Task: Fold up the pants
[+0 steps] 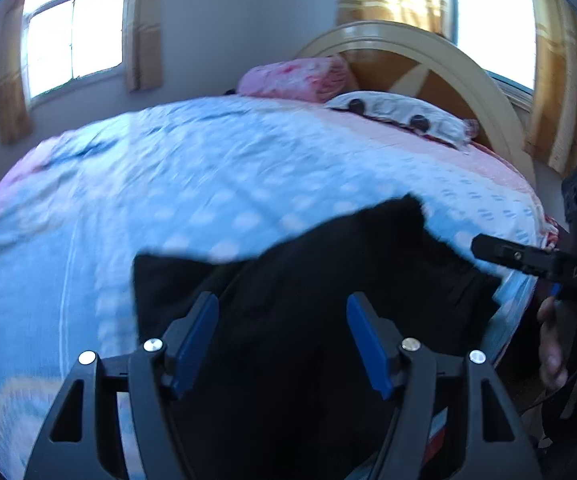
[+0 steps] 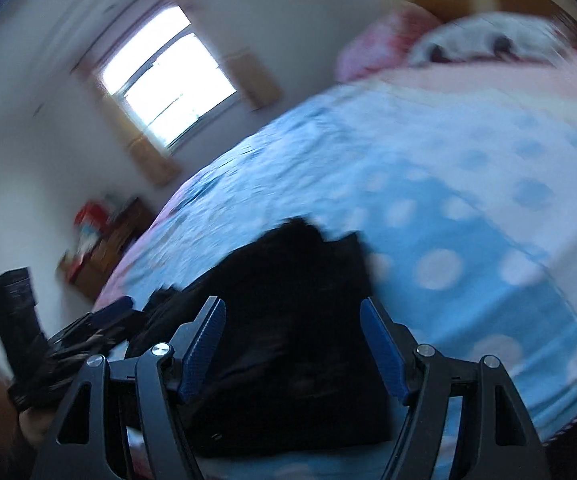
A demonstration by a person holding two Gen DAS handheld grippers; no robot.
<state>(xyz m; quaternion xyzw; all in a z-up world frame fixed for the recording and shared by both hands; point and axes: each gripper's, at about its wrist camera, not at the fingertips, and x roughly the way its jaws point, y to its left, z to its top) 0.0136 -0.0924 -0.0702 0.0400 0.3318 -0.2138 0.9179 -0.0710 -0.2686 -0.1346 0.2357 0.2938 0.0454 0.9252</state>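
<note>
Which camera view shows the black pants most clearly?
The left wrist view: the black pants lie sharp on the bed with their far edge visible. The right wrist view shows them blurred by motion.

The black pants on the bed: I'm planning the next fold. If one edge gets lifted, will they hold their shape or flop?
Probably flop: the black pants lie limp, edges uneven on the bedspread. They look layered, so layers may slide apart. Likely light, with no stiff parts visible.
</note>
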